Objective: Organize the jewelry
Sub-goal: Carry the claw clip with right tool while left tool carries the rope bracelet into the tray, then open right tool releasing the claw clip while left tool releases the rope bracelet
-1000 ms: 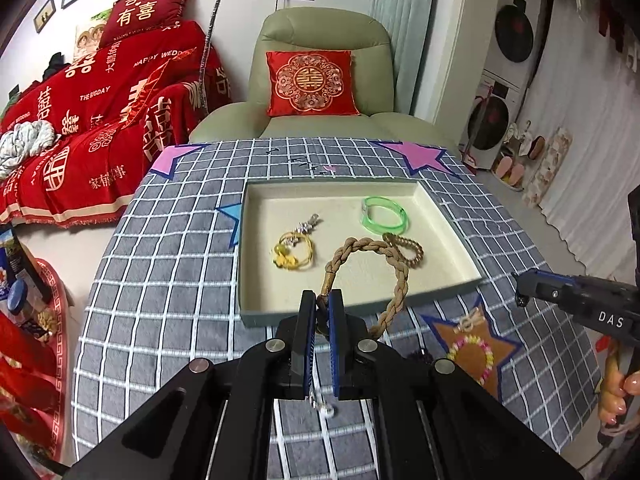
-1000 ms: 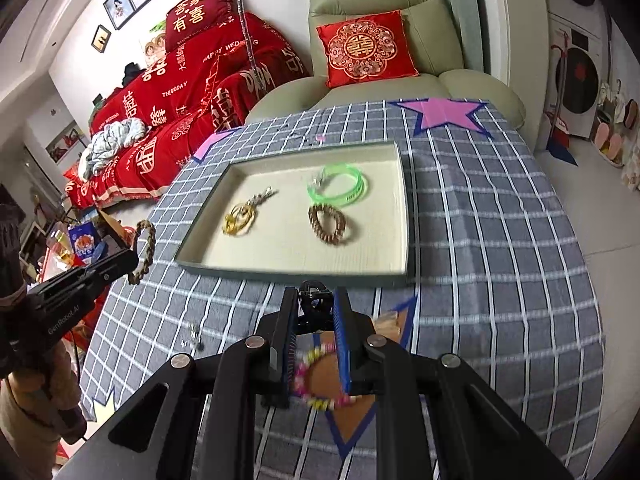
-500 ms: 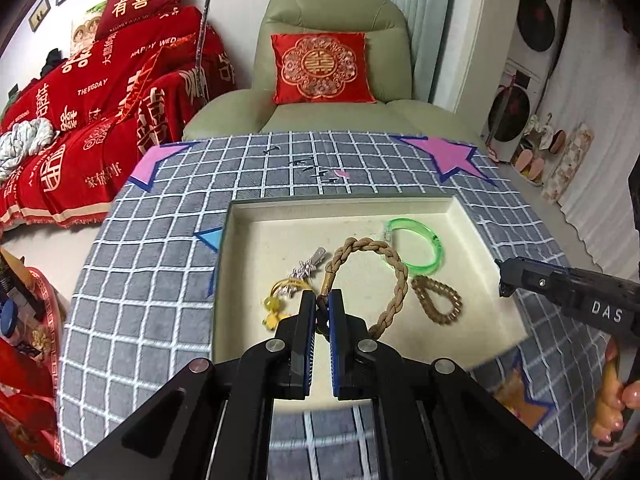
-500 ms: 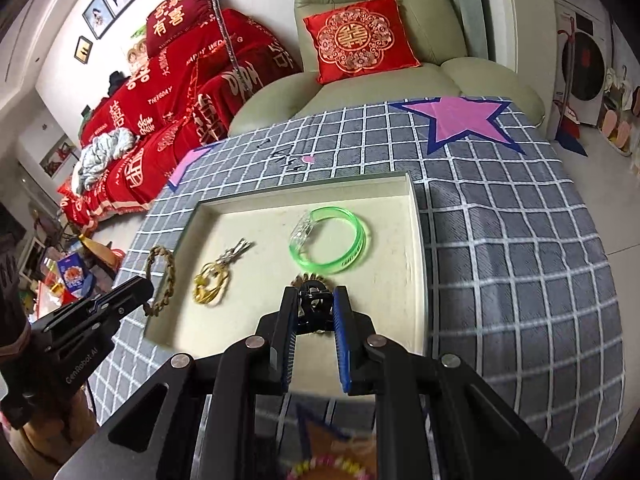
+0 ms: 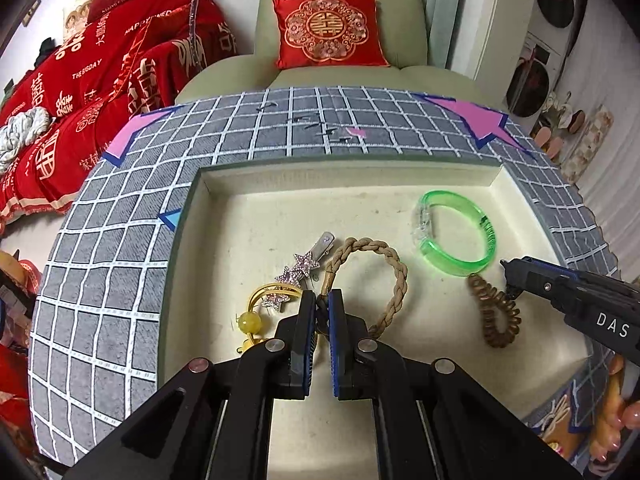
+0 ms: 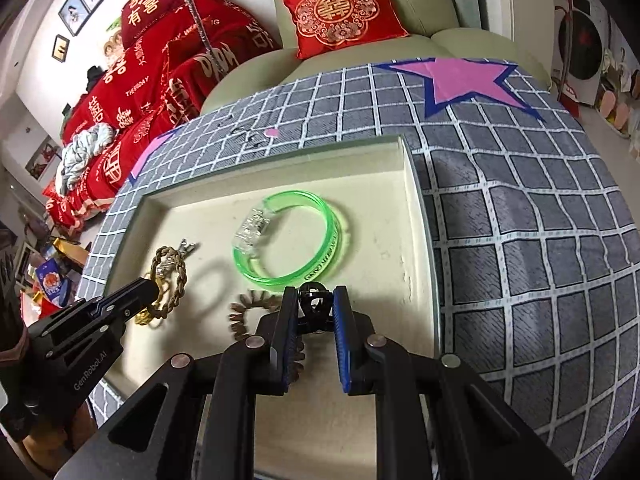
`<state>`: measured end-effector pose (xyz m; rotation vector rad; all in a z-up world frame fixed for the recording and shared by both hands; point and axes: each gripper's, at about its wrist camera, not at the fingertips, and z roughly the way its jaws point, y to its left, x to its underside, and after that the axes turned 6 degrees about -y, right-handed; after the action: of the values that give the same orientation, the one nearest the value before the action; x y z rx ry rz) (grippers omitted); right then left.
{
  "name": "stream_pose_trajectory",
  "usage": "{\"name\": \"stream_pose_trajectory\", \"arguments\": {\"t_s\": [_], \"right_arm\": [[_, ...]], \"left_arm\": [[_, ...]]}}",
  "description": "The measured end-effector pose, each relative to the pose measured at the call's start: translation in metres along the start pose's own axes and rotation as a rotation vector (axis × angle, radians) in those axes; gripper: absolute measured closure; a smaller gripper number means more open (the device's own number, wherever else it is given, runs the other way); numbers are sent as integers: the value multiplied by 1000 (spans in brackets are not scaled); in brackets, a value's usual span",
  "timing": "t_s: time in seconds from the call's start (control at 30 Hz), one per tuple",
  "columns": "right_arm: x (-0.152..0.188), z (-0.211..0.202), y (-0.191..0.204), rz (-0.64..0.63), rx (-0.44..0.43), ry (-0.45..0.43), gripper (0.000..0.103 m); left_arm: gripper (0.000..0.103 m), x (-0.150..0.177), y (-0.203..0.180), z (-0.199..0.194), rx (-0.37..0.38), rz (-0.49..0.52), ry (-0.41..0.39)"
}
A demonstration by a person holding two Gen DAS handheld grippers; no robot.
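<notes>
A round table under a grey checked cloth carries a shallow cream tray with a dark rim. Inside the tray lie a translucent green bangle, a brown coiled hair tie just below it, a yellow beaded piece and a star-studded hair clip near the tray's left side. The left gripper points steeply down over the tray, its jaws clamped on one end of a braided tan bracelet whose loop hangs over the tray floor. The right gripper, also angled down over the tray beside the hair tie, pinches a small black clip between narrow jaws
</notes>
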<state>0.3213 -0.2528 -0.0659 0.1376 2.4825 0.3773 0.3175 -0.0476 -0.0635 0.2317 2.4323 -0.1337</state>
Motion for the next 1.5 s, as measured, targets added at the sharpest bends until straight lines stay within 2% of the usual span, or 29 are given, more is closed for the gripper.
{"name": "stream_pose_trajectory", "arguments": {"t_s": [0.4,0.5,0.6,0.67,0.83,1.13,1.3,1.33,1.4,1.43,1.5], "right_arm": [[1,6,3,-20,-7,3,81],[1,6,6,-14,-25,4,72],[1,4,10,-11,-51,-3,56],[0,-1,12,-10,-50,-22,39],[-4,-22,10,19,-69,-67,39],[6,-57,2,47,-76,-88,38],[15,-70,0,57,-83,-85,32],[18,-72,0,57,-86,-85,32],[22,-78,1,54,-85,-87,32],[25,-81,2,52,-85,-89,32],[28,-86,2,49,-85,-92,27]], "left_arm": [[88,4,-12,7,-80,76,4],[88,4,-12,6,-79,73,5],[88,4,-14,2,-74,81,-4],[88,3,-15,-1,-82,93,-13],[88,0,-15,-6,-77,94,-23],[88,-5,-9,-18,-62,54,-27],[88,-4,-6,-30,-56,42,-41],[66,-4,-5,-32,-56,39,-43],[0,-2,-2,-38,-70,21,-48],[0,0,-1,-43,-78,13,-86],[0,2,-2,-49,-84,29,-102]]}}
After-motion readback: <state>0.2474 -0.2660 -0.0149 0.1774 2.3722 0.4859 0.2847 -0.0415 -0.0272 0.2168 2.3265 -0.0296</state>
